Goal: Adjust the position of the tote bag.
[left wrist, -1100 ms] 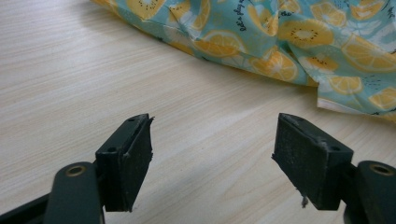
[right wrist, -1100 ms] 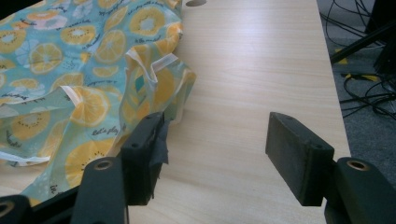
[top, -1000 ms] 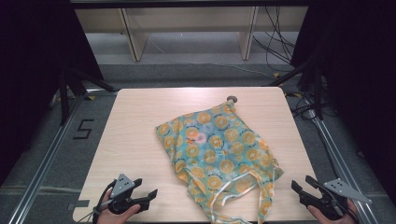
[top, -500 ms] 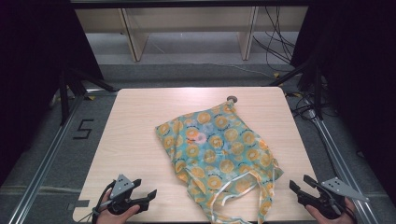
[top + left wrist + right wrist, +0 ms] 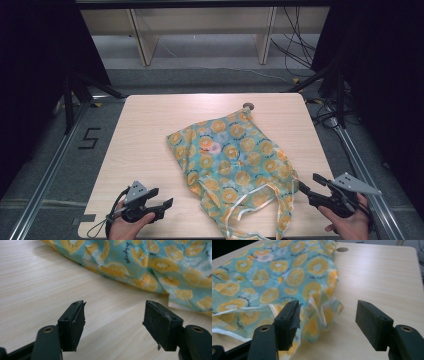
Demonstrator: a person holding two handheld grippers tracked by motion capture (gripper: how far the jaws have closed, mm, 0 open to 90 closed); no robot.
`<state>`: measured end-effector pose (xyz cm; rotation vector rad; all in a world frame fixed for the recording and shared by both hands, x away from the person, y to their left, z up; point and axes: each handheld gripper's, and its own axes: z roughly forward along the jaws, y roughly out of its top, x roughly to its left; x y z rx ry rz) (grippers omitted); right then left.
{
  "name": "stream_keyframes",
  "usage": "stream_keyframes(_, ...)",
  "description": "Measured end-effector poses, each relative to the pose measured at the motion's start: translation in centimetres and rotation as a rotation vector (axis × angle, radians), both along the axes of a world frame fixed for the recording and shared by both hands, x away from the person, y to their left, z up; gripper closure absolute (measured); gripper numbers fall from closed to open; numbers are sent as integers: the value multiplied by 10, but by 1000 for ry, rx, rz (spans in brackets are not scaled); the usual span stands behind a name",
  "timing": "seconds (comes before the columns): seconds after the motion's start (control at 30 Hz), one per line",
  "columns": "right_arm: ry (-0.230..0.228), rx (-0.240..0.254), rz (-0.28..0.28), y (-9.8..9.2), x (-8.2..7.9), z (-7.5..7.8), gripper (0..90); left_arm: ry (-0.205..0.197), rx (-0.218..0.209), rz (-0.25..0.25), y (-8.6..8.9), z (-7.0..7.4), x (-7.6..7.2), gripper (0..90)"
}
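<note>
A teal cloth bag (image 5: 230,160) printed with orange slices lies crumpled on the light wooden table (image 5: 150,130), its pale handles (image 5: 250,212) trailing toward the near edge. My left gripper (image 5: 162,197) is open at the near left, a short way from the bag's left edge. In the left gripper view the jaws (image 5: 113,315) stand wide over bare wood, with the bag (image 5: 150,262) just beyond. My right gripper (image 5: 308,182) is open at the bag's near right corner. In the right gripper view the gripper (image 5: 328,315) frames a folded corner of the bag (image 5: 287,272).
A round hole (image 5: 248,106) sits in the table near the far edge, just past the bag's far corner. Metal frame rails (image 5: 55,165) run along both sides of the table, and wooden shelving (image 5: 200,25) and cables lie on the floor beyond.
My right gripper has moved forward and a little left, closer to the bag's near right corner. The left gripper and the bag have stayed put.
</note>
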<state>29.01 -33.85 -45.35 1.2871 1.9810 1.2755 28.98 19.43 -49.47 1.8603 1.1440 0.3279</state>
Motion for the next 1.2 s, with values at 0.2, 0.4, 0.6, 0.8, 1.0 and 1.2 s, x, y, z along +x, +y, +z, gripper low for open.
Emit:
stream_keyframes(0.2,62,-19,35,16,35,8,372,15,-38,-31,-16,4,21,379)
stream_keyframes(0.4,118,-44,51,26,67,9,392,-3,-30,-84,-43,9,30,373)
stream_keyframes(0.6,189,-69,74,35,85,3,472,-6,19,-128,-62,3,45,525)
stream_keyframes(0.8,217,-87,95,31,90,-8,791,-58,131,-195,-67,-4,53,877)
stream_keyframes(1.0,226,-121,161,30,86,-14,900,-51,162,-159,-64,-11,71,894)
stream_keyframes(1.2,208,-113,239,41,56,-13,900,-98,206,-102,-46,-5,95,894)
